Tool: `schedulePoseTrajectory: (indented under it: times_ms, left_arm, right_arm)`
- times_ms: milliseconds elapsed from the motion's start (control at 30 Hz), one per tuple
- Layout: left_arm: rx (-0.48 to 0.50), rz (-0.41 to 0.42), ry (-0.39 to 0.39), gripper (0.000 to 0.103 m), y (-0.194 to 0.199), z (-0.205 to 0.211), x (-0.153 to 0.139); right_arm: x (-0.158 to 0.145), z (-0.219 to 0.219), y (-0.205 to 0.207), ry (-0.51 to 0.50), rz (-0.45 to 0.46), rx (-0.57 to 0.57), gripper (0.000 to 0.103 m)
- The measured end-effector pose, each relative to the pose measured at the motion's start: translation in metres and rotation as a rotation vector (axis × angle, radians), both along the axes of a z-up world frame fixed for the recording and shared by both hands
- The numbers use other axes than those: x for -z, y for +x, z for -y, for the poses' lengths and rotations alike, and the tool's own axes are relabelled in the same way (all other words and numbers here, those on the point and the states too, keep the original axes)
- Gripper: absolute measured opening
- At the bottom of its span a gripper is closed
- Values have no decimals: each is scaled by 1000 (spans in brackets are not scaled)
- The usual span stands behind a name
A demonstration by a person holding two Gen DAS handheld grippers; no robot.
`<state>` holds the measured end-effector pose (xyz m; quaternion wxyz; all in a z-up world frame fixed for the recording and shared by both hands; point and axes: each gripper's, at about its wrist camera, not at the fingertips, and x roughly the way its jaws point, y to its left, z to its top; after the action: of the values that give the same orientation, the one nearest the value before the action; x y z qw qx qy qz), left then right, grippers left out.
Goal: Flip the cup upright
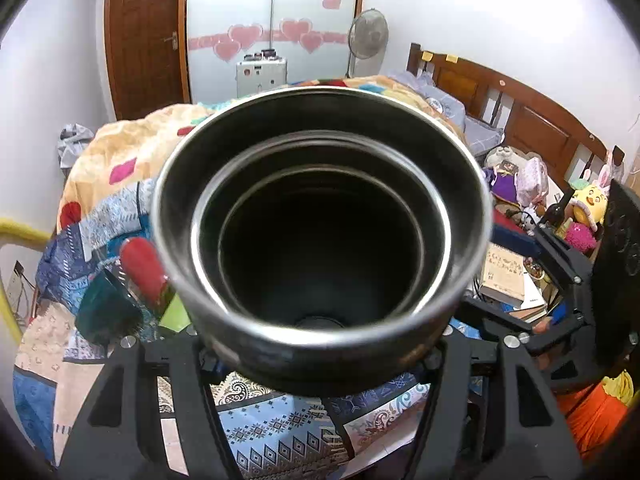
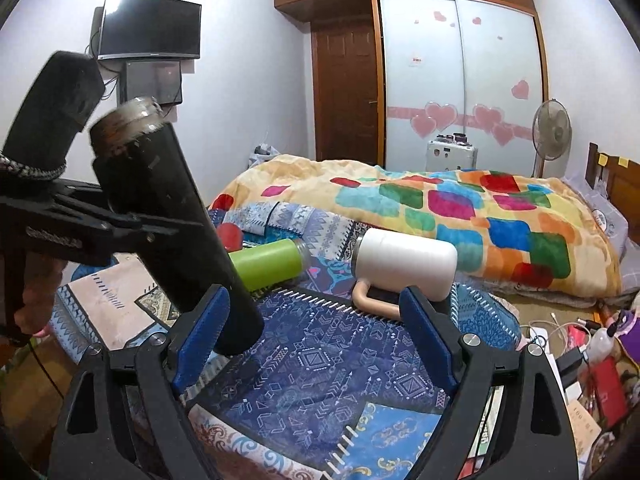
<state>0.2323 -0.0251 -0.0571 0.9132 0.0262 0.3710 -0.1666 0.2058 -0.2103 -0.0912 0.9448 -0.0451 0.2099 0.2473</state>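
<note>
My left gripper [image 1: 320, 360] is shut on a tall black cup [image 1: 320, 240]; its open mouth fills the left wrist view and hides the fingertips. In the right wrist view the same black cup [image 2: 168, 216] is held tilted, mouth up and to the left, its base just above the patterned blue cloth [image 2: 320, 360], with the left gripper [image 2: 132, 224] clamped on its middle. My right gripper [image 2: 312, 344] is open and empty, its blue pads to the right of the cup's base. A white mug [image 2: 404, 260] and a green cup [image 2: 268, 260] lie on their sides beyond.
A red object [image 1: 142, 268] and a dark teal cup [image 1: 106, 308] lie on the cloth at left. A colourful quilt [image 2: 460, 216] covers the bed behind. Books and clutter [image 1: 508, 276] lie at right; cables and bottles [image 2: 592, 344] lie at the right edge.
</note>
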Motion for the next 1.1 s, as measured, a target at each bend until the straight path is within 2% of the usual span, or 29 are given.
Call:
schedulePoseTrajectory:
  times_ms: [267, 567, 633, 767, 1000, 1100]
  left_arm:
    - [2, -76, 1, 64, 15, 3, 31]
    - [-15, -21, 24, 64, 15, 16, 31]
    - [-27, 3, 16, 65, 13, 15, 28]
    - [-48, 65, 20, 74, -2, 13, 19]
    - [-95, 155, -7, 74, -45, -5, -4]
    - [-138, 234, -19, 74, -72, -14, -18]
  right_arm:
    - [7, 2, 6, -7, -20, 5, 86]
    - [10, 8, 9, -2, -39, 13, 86]
    - [9, 8, 9, 1, -39, 15, 86]
    - [1, 9, 4, 6, -26, 17, 86]
    - [-21, 8, -20, 37, 26, 20, 86]
    - [-33, 5, -36, 56, 60, 18, 86]
